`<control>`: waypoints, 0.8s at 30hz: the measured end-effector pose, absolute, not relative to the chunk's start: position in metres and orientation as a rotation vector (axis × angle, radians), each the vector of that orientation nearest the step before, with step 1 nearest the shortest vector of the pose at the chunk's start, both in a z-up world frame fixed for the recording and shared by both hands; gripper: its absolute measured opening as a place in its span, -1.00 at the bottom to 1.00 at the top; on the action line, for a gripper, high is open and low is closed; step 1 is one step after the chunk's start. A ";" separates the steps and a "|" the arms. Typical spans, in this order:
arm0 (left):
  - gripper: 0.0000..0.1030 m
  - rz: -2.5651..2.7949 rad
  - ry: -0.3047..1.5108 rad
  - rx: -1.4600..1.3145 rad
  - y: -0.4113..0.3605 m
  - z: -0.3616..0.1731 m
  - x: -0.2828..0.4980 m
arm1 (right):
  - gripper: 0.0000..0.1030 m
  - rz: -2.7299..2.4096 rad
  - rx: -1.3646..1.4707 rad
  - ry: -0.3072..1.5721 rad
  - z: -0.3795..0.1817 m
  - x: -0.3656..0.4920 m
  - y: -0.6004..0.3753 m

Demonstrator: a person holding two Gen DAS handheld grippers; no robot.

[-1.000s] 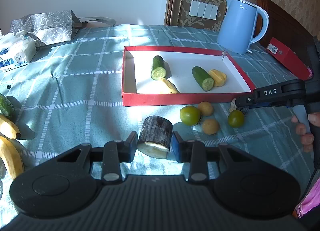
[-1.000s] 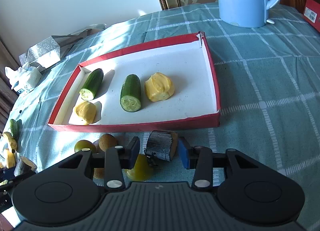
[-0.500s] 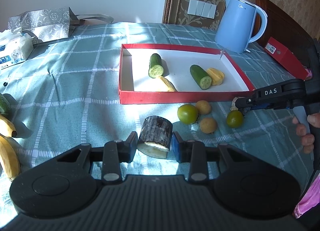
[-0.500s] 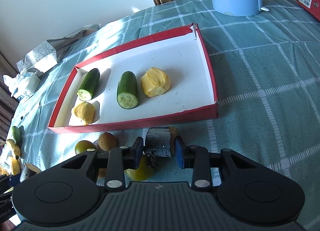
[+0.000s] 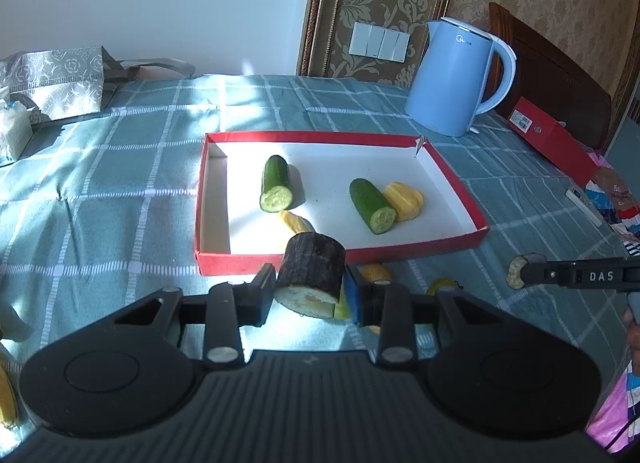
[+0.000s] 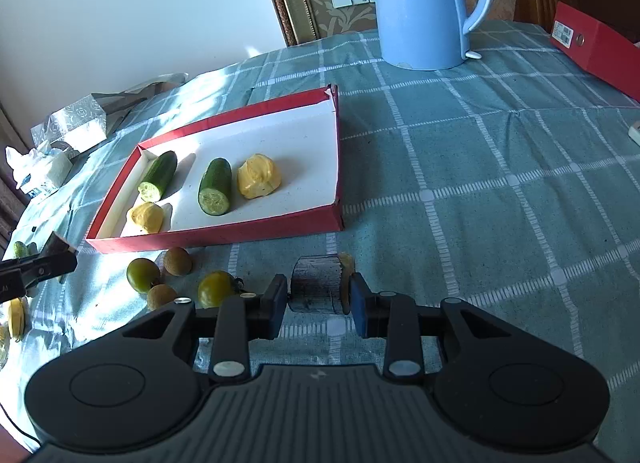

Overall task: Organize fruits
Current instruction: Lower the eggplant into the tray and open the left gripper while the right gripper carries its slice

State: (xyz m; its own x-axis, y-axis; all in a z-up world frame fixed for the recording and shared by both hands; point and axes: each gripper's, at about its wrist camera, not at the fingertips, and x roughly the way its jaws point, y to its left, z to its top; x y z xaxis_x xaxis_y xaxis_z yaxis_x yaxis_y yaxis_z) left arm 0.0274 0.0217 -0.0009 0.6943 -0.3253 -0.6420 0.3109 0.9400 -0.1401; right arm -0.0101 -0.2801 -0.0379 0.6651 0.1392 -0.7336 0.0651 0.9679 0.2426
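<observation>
My left gripper (image 5: 309, 295) is shut on a dark-skinned, pale-fleshed fruit chunk (image 5: 311, 275), held above the cloth just in front of the red tray (image 5: 224, 262). My right gripper (image 6: 319, 299) is shut on a second dark chunk (image 6: 316, 283), lifted right of the tray's near corner (image 6: 335, 219); it shows at the right of the left wrist view (image 5: 520, 270). In the tray lie two cucumber halves (image 6: 157, 176) (image 6: 216, 187) and two yellow pieces (image 6: 258, 177) (image 6: 146, 217). Green tomatoes (image 6: 142, 269) (image 6: 216, 287) and brown kiwis (image 6: 177, 261) lie before the tray.
A blue kettle (image 5: 454, 79) stands behind the tray's right end, with a red box (image 5: 552, 139) to its right. A patterned bag (image 5: 56, 79) and tissues (image 5: 12, 131) are at far left. Bananas (image 6: 16, 313) lie at the near left edge.
Both grippers have risen with their chunks. The left one has moved forward to the tray's front wall; the right one has swung away to the right of the tomatoes.
</observation>
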 end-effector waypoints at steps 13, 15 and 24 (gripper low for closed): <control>-0.37 -0.345 0.721 0.045 -0.038 -0.021 0.132 | -0.38 -0.079 0.264 0.816 -0.032 -0.055 -0.313; -0.37 -0.349 0.736 0.058 -0.045 -0.028 0.141 | -0.38 -0.100 0.263 0.818 -0.033 -0.060 -0.317; -0.25 -0.311 0.799 0.081 -0.052 -0.051 0.161 | -0.38 -0.133 0.280 0.840 -0.041 -0.067 -0.324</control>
